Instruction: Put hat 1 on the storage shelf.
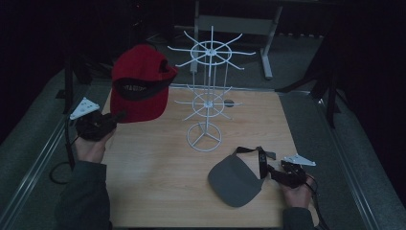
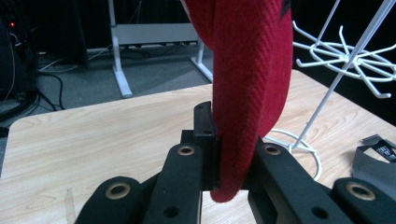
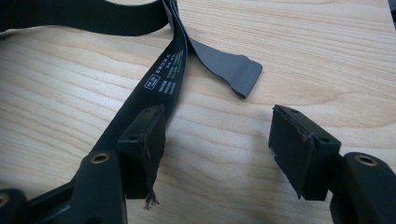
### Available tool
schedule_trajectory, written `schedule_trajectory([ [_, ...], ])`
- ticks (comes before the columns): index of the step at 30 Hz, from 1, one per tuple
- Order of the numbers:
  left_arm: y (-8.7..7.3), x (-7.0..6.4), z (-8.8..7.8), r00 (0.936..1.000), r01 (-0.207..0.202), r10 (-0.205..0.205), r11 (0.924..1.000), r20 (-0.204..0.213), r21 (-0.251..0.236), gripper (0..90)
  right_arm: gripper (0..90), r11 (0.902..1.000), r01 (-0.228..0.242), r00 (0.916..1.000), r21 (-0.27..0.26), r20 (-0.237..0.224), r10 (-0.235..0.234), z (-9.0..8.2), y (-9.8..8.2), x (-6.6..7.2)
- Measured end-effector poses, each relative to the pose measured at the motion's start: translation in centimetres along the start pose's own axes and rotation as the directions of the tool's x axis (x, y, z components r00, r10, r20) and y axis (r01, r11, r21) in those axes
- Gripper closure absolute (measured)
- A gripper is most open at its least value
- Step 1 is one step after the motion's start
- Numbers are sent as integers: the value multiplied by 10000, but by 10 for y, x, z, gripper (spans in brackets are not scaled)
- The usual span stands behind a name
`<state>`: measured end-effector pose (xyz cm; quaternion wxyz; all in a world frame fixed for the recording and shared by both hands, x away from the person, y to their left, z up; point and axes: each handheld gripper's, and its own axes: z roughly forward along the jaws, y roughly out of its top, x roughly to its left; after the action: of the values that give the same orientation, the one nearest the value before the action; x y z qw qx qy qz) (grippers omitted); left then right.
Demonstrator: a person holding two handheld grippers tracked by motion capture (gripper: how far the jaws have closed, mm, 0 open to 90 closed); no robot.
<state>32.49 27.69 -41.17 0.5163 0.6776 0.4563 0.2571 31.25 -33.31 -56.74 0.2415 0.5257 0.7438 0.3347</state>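
1. Left forearm [image 1: 84, 191] came in from the bottom left of the high view, sleeve dark, hand [image 1: 91, 146] wrapped under the left gripper [image 1: 115, 116] at the table's left edge.
2. Left gripper pointed toward the table's centre, lifted off the wooden table [image 1: 153, 167], grey three-cornered plate [image 1: 84, 107] on top.
3. In the left gripper view, jaws stood clamped tight on the brim edge of the red cap [image 2: 247, 93]; red fabric pinched between the two pads, a small fold hanging out below them.
4. Red cap [image 1: 141, 81] was held in the air, above the table's far-left corner, crown tilted up and away, dark inner band facing the camera, just left of the white wire rack [image 1: 207, 96].
5. White wire rack stood upright on its ring base near the table's middle, two tiers of hooks, close beside the cap but whether touching could not be told.
6. Right hand [image 1: 298, 194] rested low at the bottom right of the high view, holding the right gripper [image 1: 275, 173] down near the tabletop, pointed left.
7. In the right gripper view, jaws stood wide apart, bare wood between them; left pad [image 3: 147, 144] lay against the black strap [image 3: 163, 79], not pinching it.
8. Grey visor [image 1: 237, 179] lay flat on the table, front right, brim toward the near edge, straps trailing toward the right gripper; grey strap end [image 3: 233, 72] lay loose on the wood ahead of the open jaws.
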Motion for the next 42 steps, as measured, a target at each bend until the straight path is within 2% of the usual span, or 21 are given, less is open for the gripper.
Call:
schedule_trajectory([
  [42,32,-8,-15,10000,-77,70,9948,-69,-1013,859,362,10000,0,10000,6,0,0,0,0,0],
])
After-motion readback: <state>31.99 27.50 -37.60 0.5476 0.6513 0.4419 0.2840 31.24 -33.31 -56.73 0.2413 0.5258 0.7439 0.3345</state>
